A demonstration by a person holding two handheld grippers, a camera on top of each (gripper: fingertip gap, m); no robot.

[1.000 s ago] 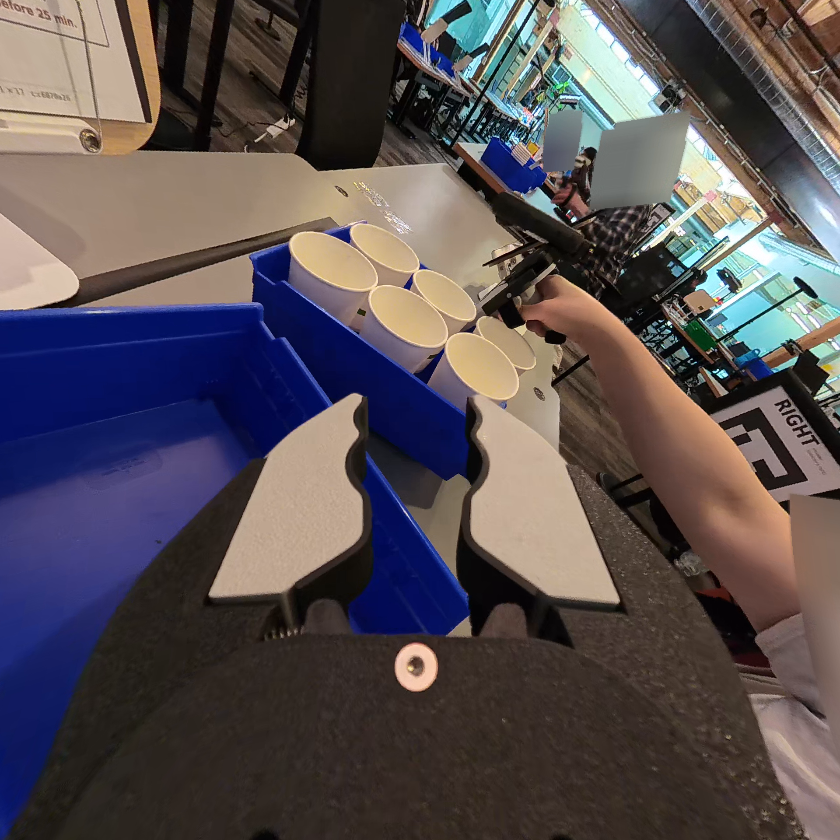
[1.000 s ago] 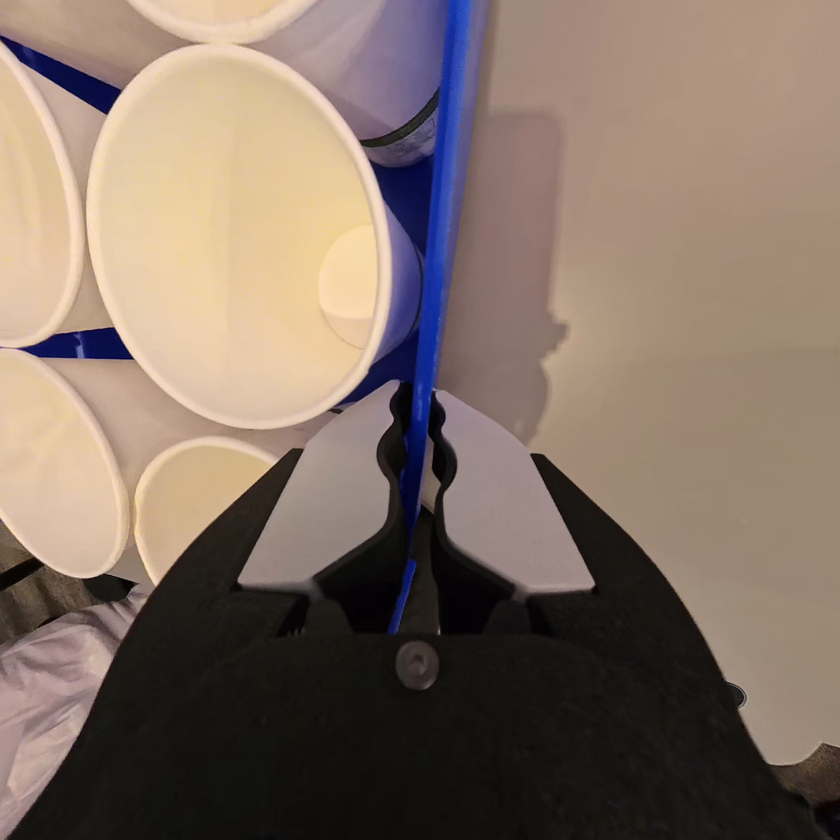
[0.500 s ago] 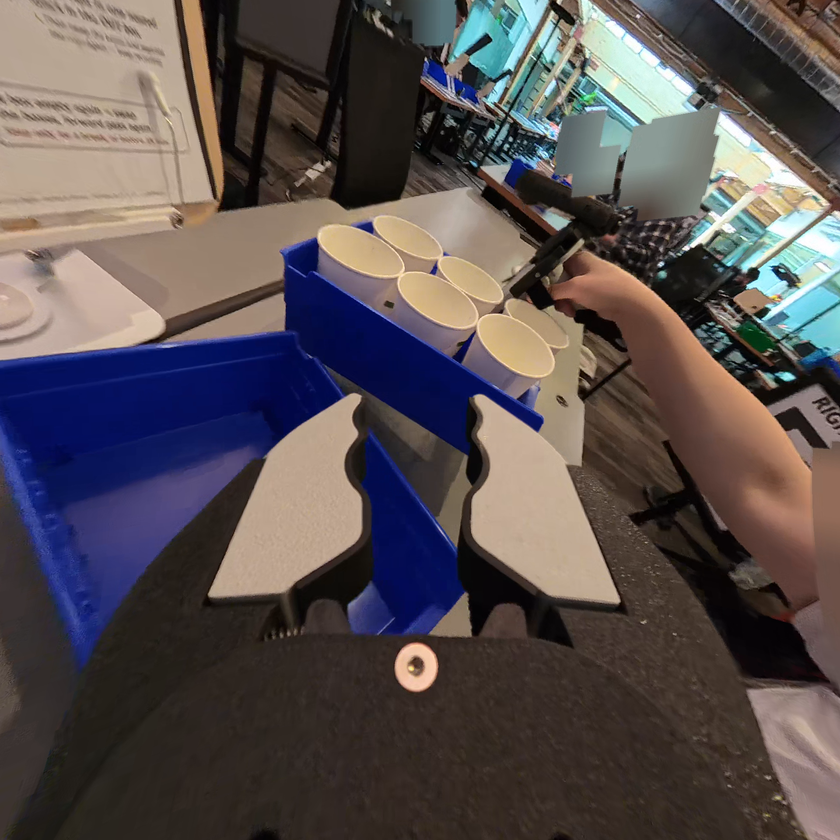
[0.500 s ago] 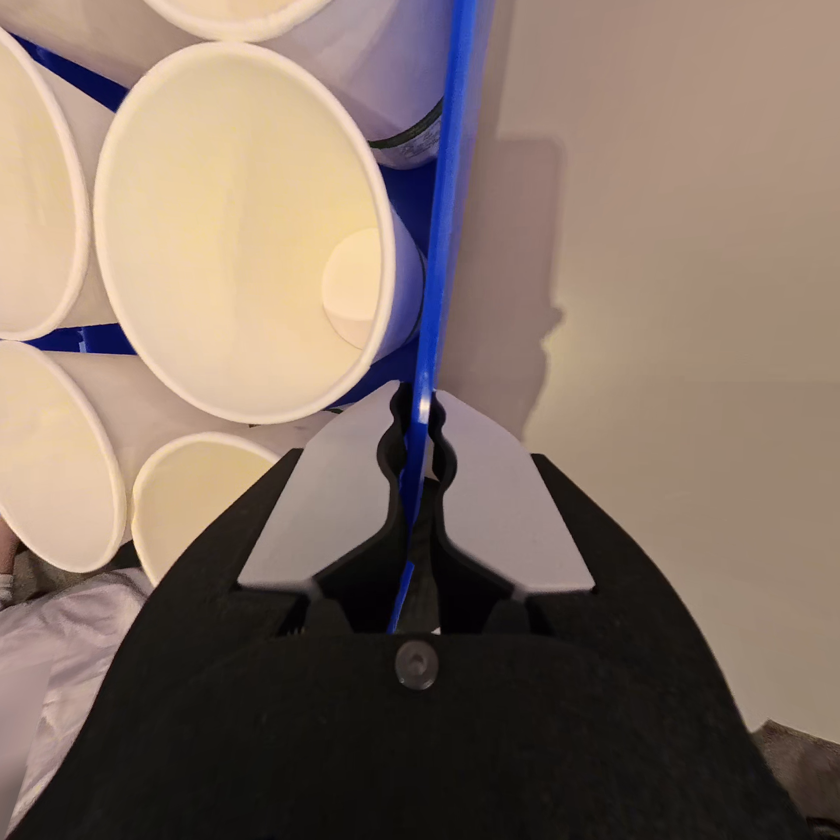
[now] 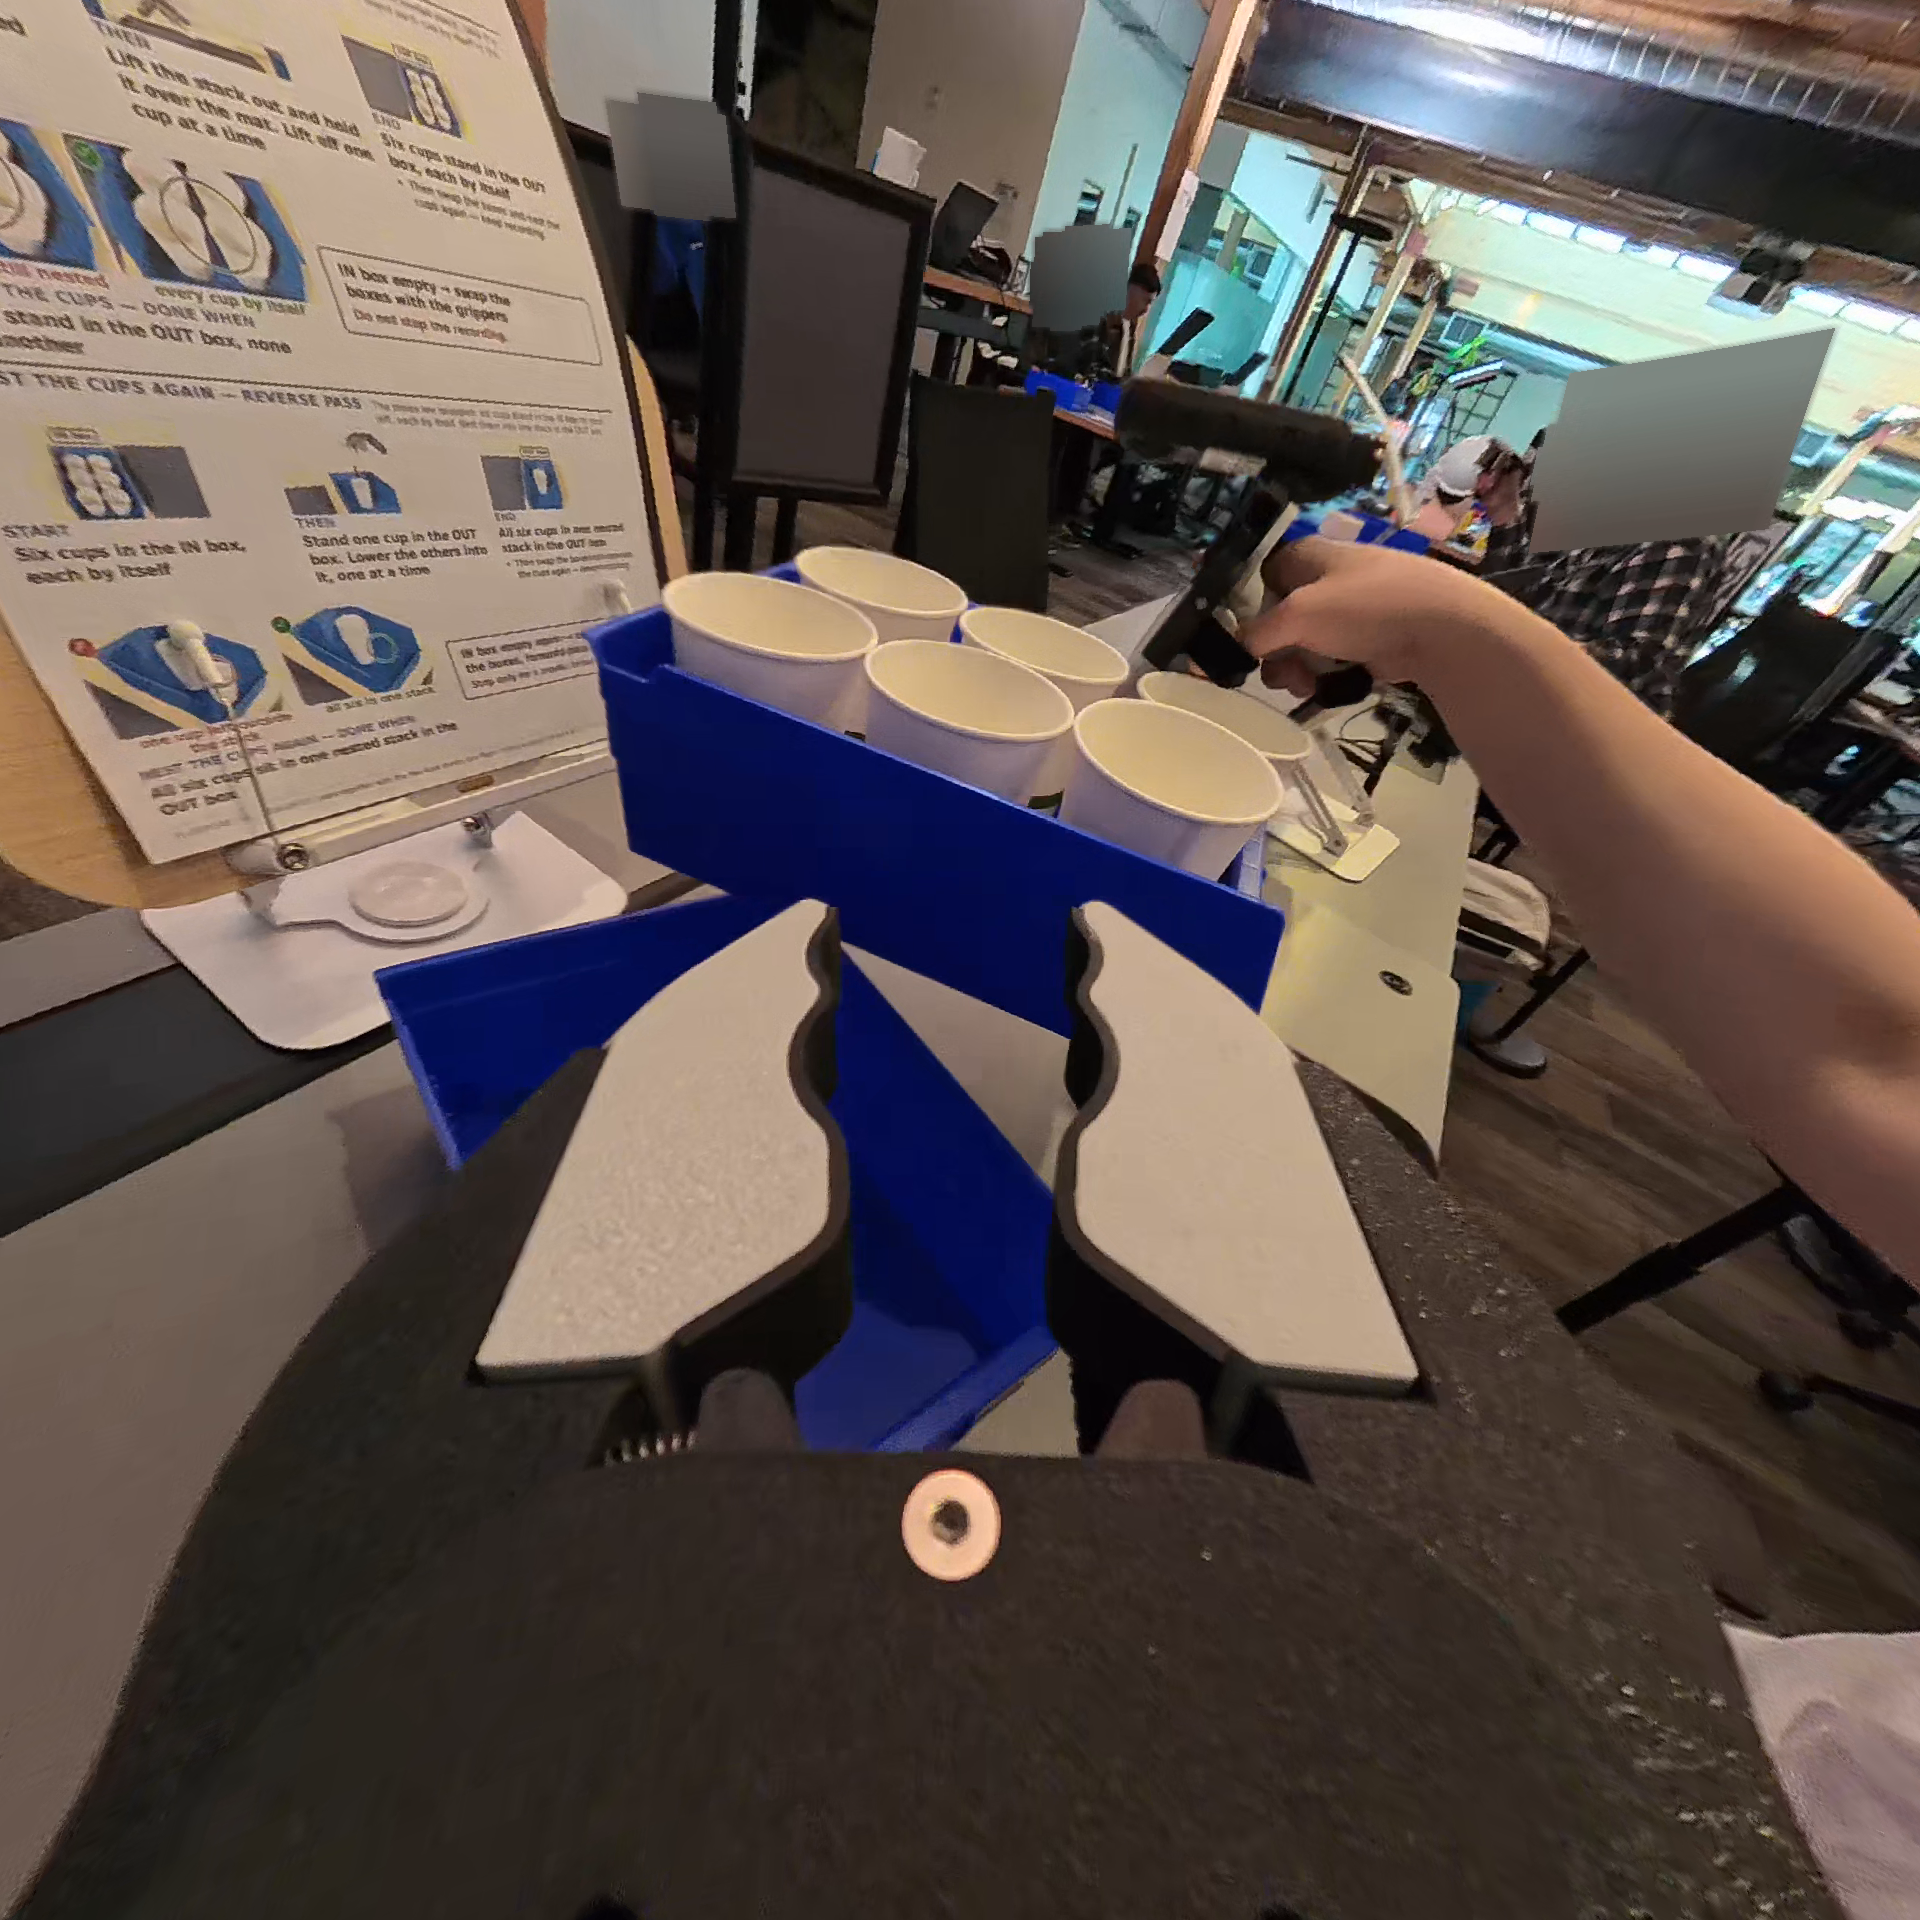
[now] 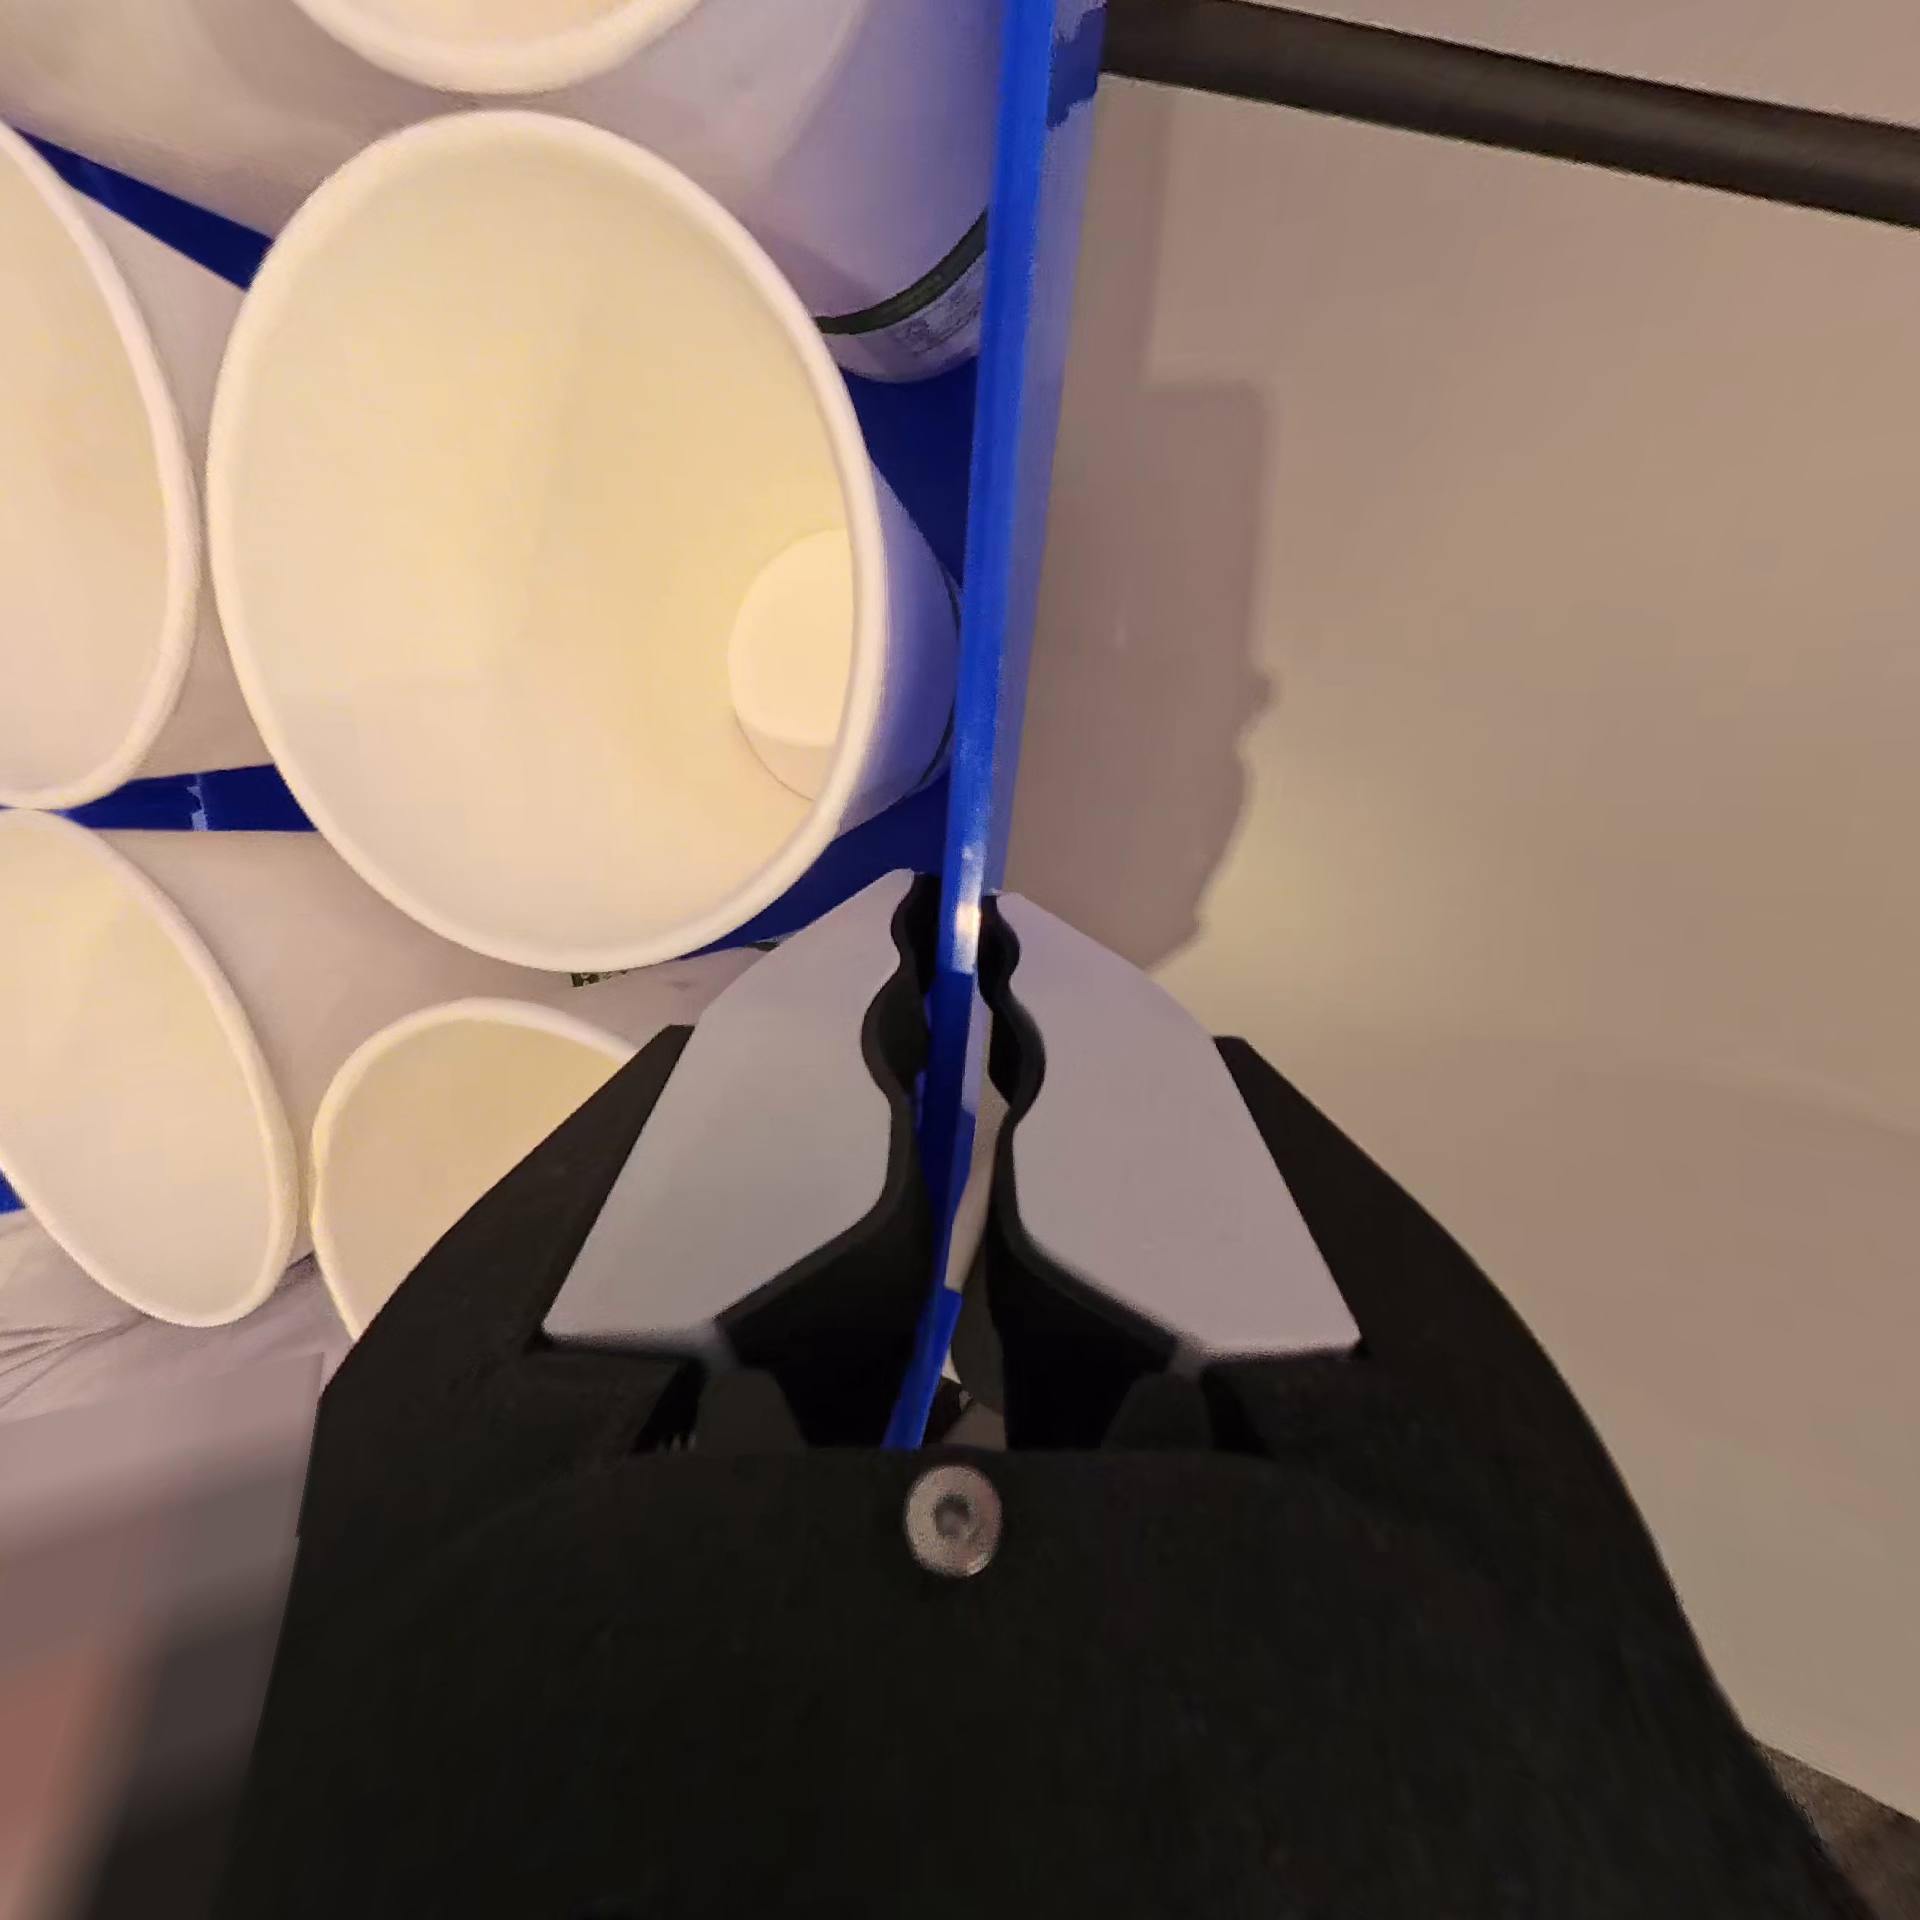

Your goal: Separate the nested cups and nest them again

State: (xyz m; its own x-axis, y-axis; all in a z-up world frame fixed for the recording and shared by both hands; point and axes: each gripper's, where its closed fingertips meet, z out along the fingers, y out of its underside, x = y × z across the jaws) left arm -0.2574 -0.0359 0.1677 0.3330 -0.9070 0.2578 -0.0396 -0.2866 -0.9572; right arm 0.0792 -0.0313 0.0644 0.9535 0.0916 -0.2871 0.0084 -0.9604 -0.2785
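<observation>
Six cups [image 5: 966, 717] stand apart in a blue bin [image 5: 935, 873] above the desk [image 6: 1558, 623], its wall pinched in the right claw [image 6: 961, 935], while the left claw [image 5: 945, 1049] gapes wide over an empty bin [image 5: 582, 997], so I judge separating done, nesting still ahead

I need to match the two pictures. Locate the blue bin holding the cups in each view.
Left wrist view: blue bin at centre, beyond the open left hand-held gripper.
Right wrist view: its wall runs edge-on up the centre, clamped by the right hand-held gripper.
Shared landmark: the white cups.
</observation>
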